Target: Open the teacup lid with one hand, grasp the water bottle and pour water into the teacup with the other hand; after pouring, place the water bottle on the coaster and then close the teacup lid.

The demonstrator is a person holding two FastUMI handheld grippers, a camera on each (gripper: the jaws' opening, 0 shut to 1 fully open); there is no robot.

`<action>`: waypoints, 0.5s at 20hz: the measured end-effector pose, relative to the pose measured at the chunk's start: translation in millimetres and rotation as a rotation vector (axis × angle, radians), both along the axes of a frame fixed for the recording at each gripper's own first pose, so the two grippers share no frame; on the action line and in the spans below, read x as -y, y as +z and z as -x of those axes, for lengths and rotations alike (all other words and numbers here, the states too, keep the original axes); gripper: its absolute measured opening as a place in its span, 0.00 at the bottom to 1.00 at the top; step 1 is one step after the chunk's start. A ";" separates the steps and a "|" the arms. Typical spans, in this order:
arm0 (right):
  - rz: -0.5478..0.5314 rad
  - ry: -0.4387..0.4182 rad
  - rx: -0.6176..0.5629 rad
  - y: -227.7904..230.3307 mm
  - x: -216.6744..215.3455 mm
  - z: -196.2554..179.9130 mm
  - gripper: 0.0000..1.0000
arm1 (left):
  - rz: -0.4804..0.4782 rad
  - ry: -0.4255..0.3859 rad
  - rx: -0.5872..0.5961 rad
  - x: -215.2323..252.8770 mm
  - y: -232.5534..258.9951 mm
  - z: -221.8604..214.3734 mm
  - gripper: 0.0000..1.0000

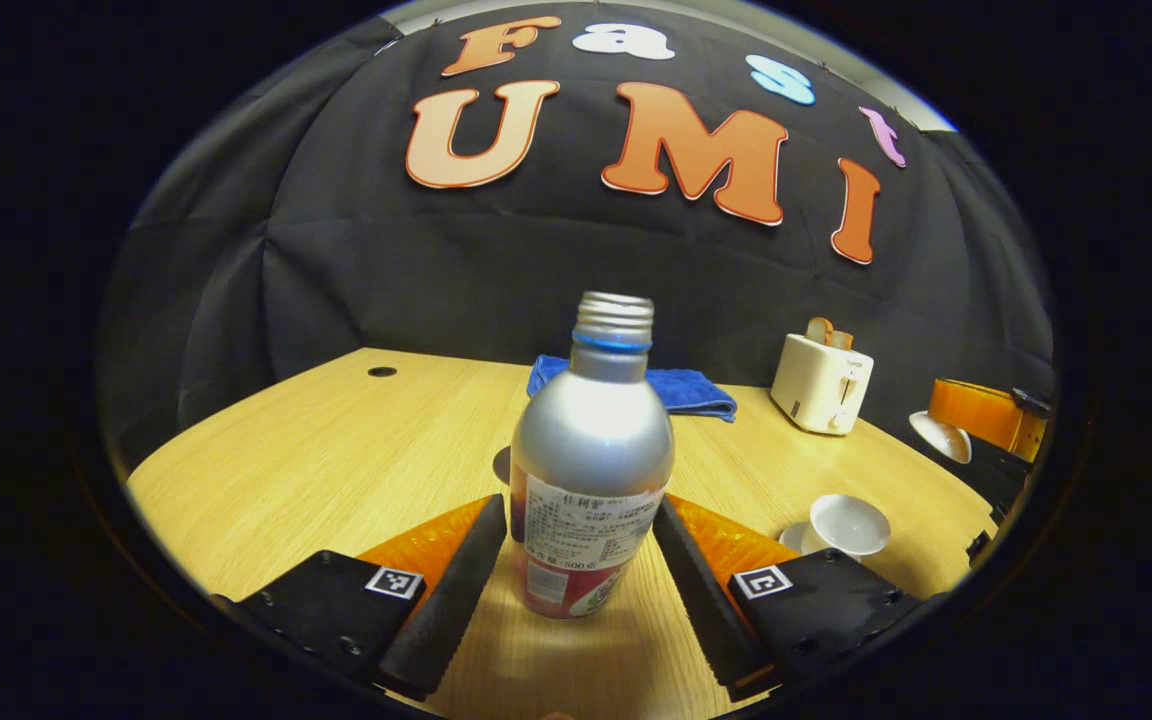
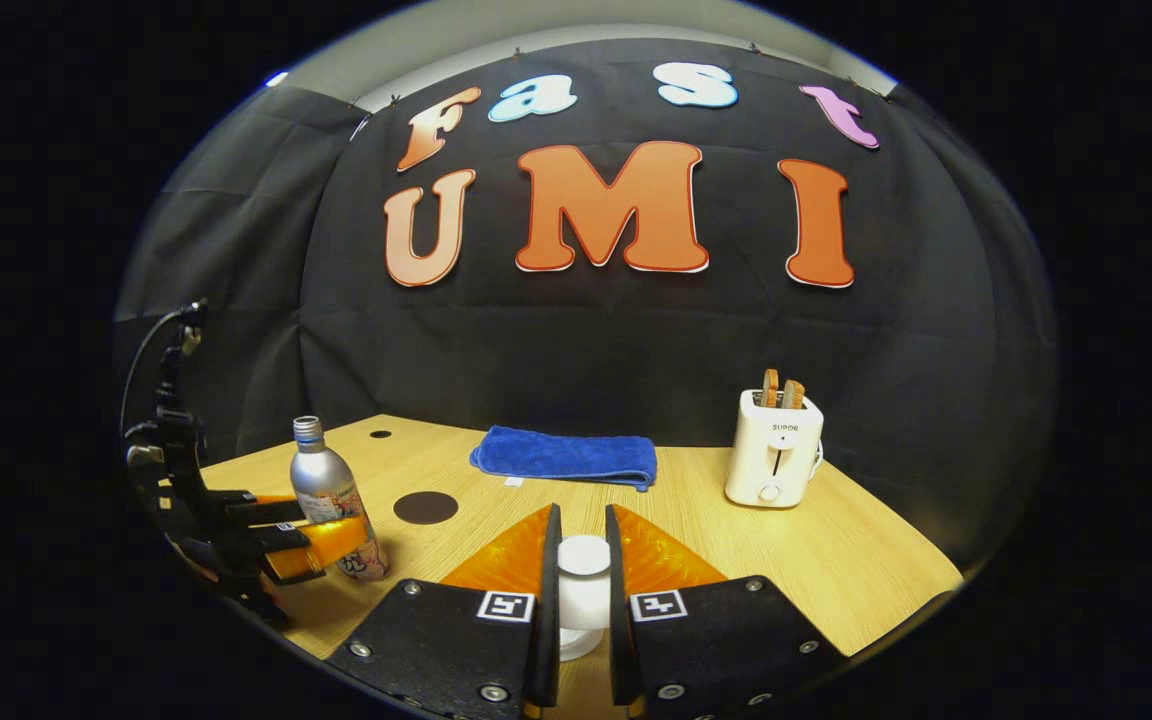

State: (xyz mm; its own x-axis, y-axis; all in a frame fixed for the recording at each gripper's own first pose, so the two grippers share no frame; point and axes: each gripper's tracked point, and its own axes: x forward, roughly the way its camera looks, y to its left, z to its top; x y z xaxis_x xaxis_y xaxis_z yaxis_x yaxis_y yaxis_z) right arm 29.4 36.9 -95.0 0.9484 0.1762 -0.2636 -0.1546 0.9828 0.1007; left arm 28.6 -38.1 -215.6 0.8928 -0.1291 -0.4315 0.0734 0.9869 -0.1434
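Observation:
A silver water bottle with no cap stands on the wooden table. My left gripper is shut on its lower body, one finger pressed against each side. In the right gripper view that gripper holds the bottle at the far left. My right gripper is shut on the white teacup lid. In the left gripper view the right gripper holds the lid in the air above and beyond the open white teacup on its saucer. A dark round coaster lies just beyond the bottle.
A folded blue towel lies at the back of the table. A white toaster with toast in it stands at the back right. There is a small hole in the tabletop at the far left. Black cloth walls close the booth.

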 end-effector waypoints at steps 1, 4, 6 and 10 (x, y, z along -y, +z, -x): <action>0.001 -0.005 0.002 -0.1 2.6 0.7 0.21 | 0.001 0.007 -0.011 -0.3 -4.5 0.0 0.96; -0.006 -0.017 0.009 2.5 10.0 2.5 0.21 | 0.010 0.034 -0.019 -3.5 -12.0 -4.3 0.97; -0.009 -0.021 0.010 1.9 13.2 3.6 0.21 | -0.002 0.040 -0.016 -4.7 -14.3 -3.5 0.97; -0.012 -0.023 0.013 1.5 18.8 7.1 0.21 | -0.079 0.049 0.048 -5.3 -6.9 -7.3 0.90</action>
